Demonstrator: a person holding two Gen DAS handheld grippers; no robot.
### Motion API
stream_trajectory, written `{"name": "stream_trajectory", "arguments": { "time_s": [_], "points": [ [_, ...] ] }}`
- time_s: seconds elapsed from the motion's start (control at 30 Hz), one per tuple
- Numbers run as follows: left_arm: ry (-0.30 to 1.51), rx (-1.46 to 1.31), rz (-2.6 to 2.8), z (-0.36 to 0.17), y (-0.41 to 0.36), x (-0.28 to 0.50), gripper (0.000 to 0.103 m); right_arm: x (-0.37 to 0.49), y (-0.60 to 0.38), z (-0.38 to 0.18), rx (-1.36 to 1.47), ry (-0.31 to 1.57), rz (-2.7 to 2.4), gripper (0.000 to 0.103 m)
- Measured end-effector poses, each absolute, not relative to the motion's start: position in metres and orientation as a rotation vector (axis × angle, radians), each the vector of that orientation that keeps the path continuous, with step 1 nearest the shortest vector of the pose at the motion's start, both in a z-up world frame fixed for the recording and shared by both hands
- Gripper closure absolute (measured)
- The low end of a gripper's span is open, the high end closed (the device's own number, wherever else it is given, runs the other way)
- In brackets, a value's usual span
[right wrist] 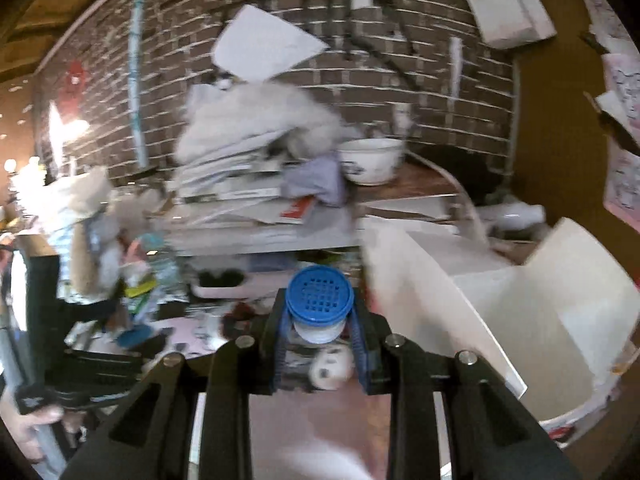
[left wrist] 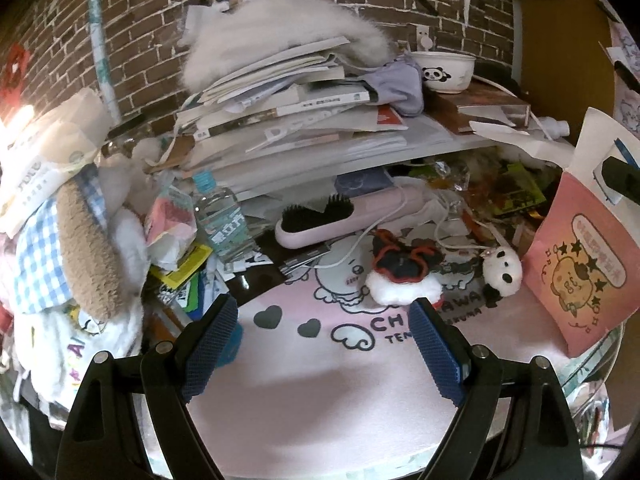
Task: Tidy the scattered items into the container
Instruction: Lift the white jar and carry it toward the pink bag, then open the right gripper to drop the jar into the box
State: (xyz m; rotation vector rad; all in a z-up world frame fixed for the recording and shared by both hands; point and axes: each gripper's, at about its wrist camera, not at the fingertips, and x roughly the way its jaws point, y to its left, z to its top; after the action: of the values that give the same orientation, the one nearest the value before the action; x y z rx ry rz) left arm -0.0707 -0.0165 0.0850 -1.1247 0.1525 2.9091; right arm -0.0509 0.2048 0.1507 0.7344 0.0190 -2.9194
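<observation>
Blue-padded fingers (left wrist: 212,344) of the left tool (left wrist: 324,344) stand wide apart with nothing between them, low over a pink mat (left wrist: 320,380) printed with black hearts and a winged cartoon figure. Just beyond the tips, on the mat, lie a red, black and white plush (left wrist: 404,272) and, right beside it, a small panda plush (left wrist: 502,270). Behind these a pink hairbrush (left wrist: 320,222) with black bristles lies on its side, a white cable (left wrist: 360,246) trailing past it. A water bottle (left wrist: 222,216) with a blue cap stands to the left of the brush among wrappers and packets. At the far left leans a plush (left wrist: 80,240) in a blue checked shirt. A pink paper bag (left wrist: 576,256) with a cartoon print stands open at the right edge of the mat. Farther back, a shelf carries a slumped pile of books (left wrist: 288,108) topped by grey fluffy fabric (left wrist: 280,36), and a panda bowl (left wrist: 442,70) sits to the right, against a brick wall.

From the right wrist the view is blurred. The right tool (right wrist: 318,320) is clamped on a small jar (right wrist: 320,304) with a blue perforated lid, held in the air above the bench. To its right the bag (right wrist: 520,312) shows its white inside, mouth open; the jar is near its rim but outside it. At the lower left, a hand (right wrist: 36,420) grips the other tool's black handle.
</observation>
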Motion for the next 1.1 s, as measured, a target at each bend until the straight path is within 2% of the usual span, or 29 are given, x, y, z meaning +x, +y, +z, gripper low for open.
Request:
{"name": "stream_trajectory", "arguments": {
  "time_s": [0.23, 0.53, 0.93, 1.1],
  "points": [
    [0.159, -1.142, 2.903, 0.081, -0.012, -0.075, 0.018, -0.046, 0.23, 0.163, 0.702, -0.131, -2.791, 0.078],
    [0.176, -1.137, 2.895, 0.082, -0.004, -0.074, 0.018, -0.027, 0.235, 0.207, 0.557, -0.048, -2.918, 0.078],
    [0.175, -1.158, 2.884, 0.077, -0.001, -0.077, 0.018, -0.078, 0.271, 0.144, 1.03, 0.064, -2.972, 0.078],
    [0.174, -1.157, 2.883, 0.077, 0.0, -0.077, 0.018, -0.089, 0.279, 0.128, 1.127, 0.113, -2.996, 0.078]
  ]
}}
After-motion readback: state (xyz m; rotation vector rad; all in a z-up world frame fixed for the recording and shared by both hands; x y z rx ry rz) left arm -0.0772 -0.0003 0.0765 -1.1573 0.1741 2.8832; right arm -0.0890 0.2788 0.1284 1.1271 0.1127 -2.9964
